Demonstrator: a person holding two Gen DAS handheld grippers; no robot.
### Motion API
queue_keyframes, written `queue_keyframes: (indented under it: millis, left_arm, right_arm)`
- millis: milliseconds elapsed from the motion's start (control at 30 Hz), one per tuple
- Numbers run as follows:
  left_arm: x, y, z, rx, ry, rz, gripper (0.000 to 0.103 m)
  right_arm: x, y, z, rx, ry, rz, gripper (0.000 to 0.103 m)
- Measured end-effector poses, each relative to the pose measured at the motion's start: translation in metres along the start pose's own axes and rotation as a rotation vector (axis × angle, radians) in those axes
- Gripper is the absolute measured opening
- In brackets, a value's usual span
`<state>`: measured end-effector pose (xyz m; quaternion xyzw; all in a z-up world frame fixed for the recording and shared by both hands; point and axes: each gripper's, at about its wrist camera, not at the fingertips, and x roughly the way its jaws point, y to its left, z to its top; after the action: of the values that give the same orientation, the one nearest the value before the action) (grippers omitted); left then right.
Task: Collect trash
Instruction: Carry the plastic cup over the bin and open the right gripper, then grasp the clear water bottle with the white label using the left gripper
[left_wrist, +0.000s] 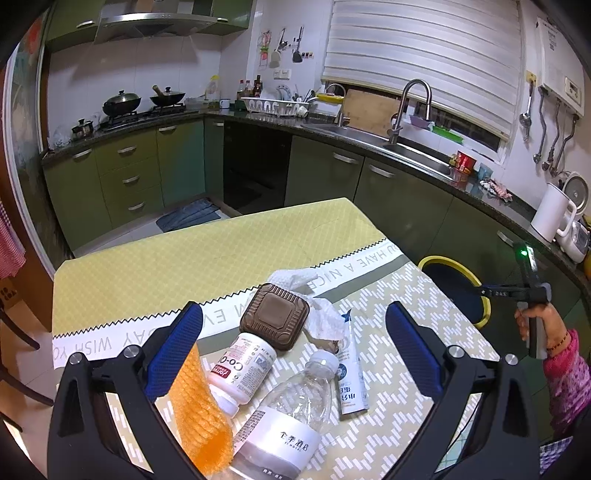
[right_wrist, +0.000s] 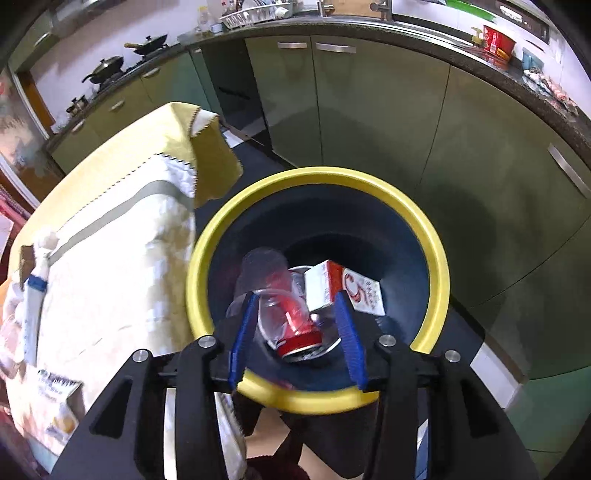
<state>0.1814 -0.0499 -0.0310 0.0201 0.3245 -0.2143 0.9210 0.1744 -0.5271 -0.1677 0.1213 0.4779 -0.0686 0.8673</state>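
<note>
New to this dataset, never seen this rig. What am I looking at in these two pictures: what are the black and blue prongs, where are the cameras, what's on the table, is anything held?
No robot arm here: a person carries a two-finger gripper in each hand, each with a fisheye camera looking along its blue-padded fingers.

The left wrist view shows the left gripper open and empty above the table. On it lie a clear plastic bottle, a white pill bottle, a brown square tray, crumpled tissue, a white tube and an orange foam net.

The right wrist view shows the right gripper open over the yellow-rimmed bin, which holds a red can, a clear plastic cup and a small box. Nothing is held.
</note>
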Motion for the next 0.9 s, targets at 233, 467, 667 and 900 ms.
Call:
queue_keyframes:
  millis: [233, 467, 667, 900]
  left_arm:
    - [-0.005, -0.013, -0.015, 0.096, 0.095, -0.095, 0.094]
    - [0.005, -0.026, -0.045, 0.257, 0.254, -0.147, 0.094]
    - [0.023, -0.029, -0.060, 0.299, 0.348, -0.189, 0.094]
    - [0.047, -0.025, -0.067, 0.326, 0.429, -0.181, 0.094]
  right_arm:
    - [-0.020, 0.002, -0.012, 0.000, -0.035, 0.055, 0.050]
    - [-0.027, 0.001, -0.020, 0.009, -0.033, 0.102, 0.051]
    - [-0.022, 0.008, -0.024, -0.001, -0.021, 0.119, 0.051]
    - [-0.021, 0.017, -0.025, -0.029, -0.010, 0.134, 0.054]
